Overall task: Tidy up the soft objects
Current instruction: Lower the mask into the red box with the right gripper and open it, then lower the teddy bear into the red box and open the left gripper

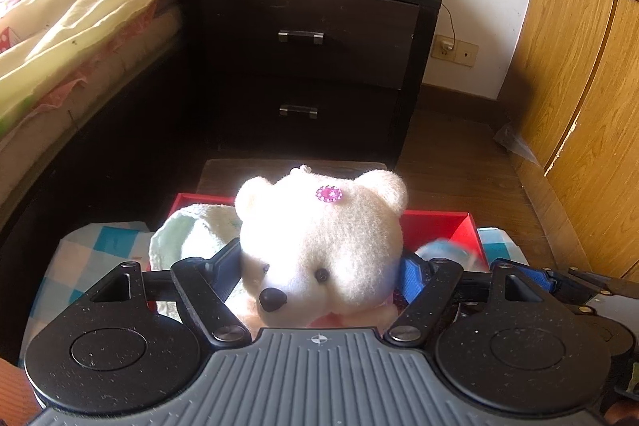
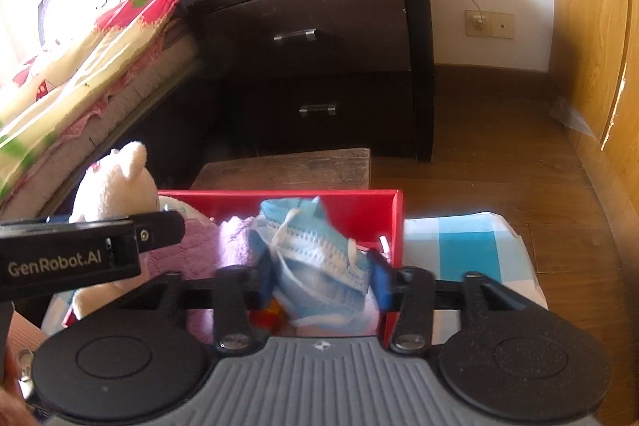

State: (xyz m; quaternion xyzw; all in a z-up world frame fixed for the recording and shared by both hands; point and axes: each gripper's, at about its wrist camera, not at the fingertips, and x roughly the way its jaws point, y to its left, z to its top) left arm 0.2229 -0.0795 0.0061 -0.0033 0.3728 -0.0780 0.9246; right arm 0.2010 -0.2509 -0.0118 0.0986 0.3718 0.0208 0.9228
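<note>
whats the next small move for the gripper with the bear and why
Probably lower the left gripper a little and open it. The white teddy bear sits between its jaws just above the red box, which already holds a towel.

White teddy bear [image 1: 323, 246], red box [image 2: 359, 206], blue-checked cloth [image 2: 459, 246].

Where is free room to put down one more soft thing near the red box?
Free: the checked cloth right of the red box, and the wooden board behind it. Crowded: inside the box, with towels, blue knit item and teddy bear.
</note>
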